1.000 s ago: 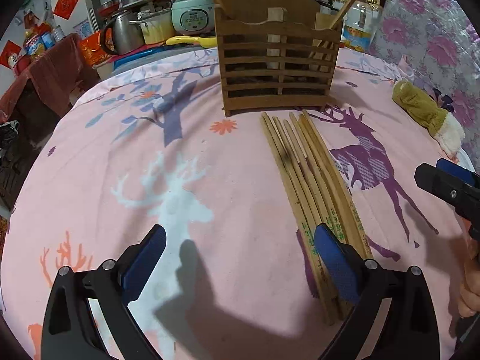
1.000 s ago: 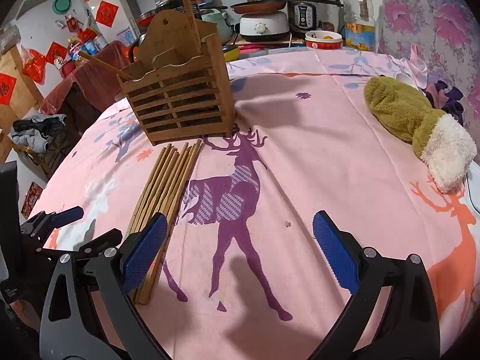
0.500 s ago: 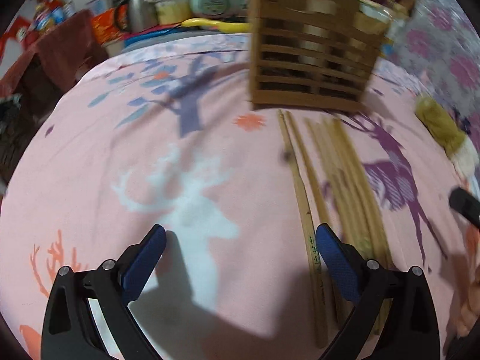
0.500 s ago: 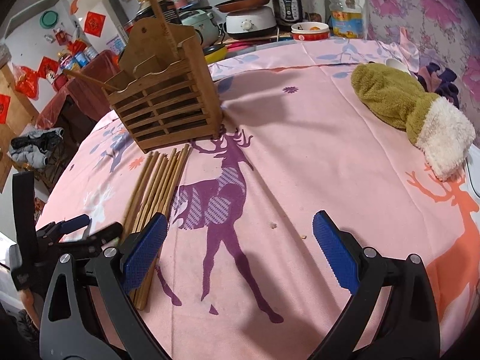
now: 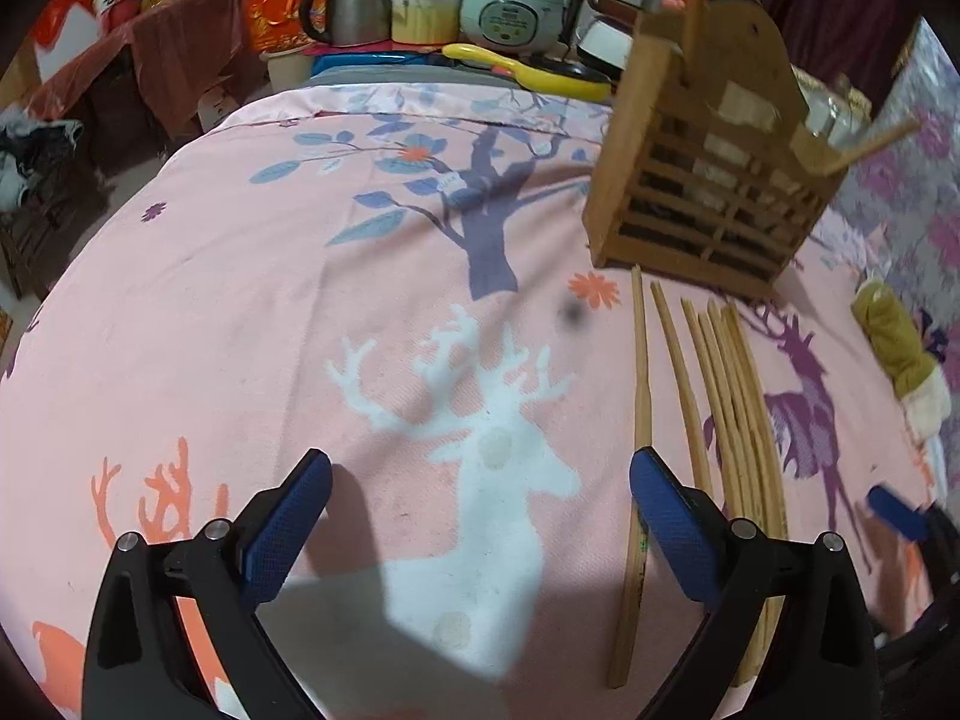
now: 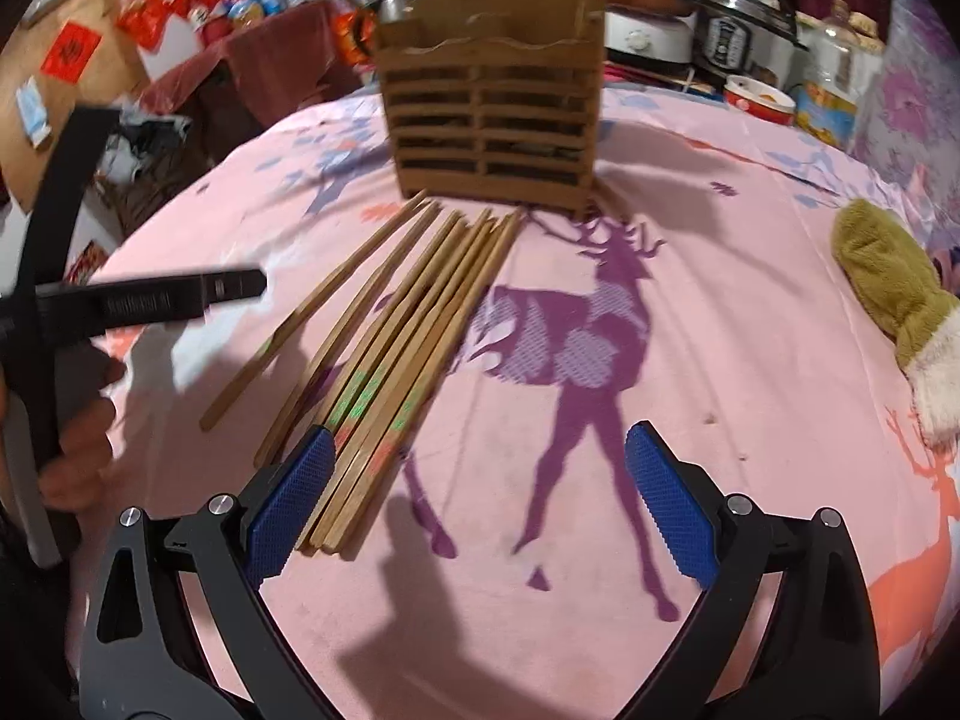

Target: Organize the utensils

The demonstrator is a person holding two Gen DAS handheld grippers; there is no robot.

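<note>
Left tongs: left gripper (image 5: 480, 504) with blue pads, jaws wide apart, holding nothing, low over pink deer-print tablecloth (image 5: 240, 312).
Right tongs: right gripper (image 6: 477, 498), jaws apart, nothing held, left pad beside the bundle ends.
Task thing: long bamboo chopsticks (image 6: 396, 348) flat on cloth, tips toward slatted wooden utensil holder (image 6: 492, 120).
Changed: a second ago chopsticks lay tight together; now two lie splayed off to the left, so easier to pick singly.
Views: right view shows green and red marks on ends; left view shows chopsticks already standing in holder; olive plush mitten (image 6: 888, 276) well apart.
</note>
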